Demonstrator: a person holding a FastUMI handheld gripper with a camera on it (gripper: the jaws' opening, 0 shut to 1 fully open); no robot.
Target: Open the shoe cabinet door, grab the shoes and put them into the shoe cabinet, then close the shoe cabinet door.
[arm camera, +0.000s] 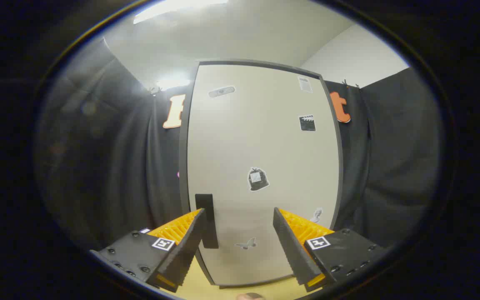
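Just ahead of the gripper [239, 227], the cabinet [261, 166] is standing upright against the black cloth wall [111, 166], its pale door [244, 137] shut and filling the space beyond the fingers. The fingers [190, 237] are standing wide apart and gripping nothing, with the dark handle [206, 220] on the door's left edge sitting right beside the left fingertip. Small stickers [258, 179] are dotting the door, one lying between the fingers.
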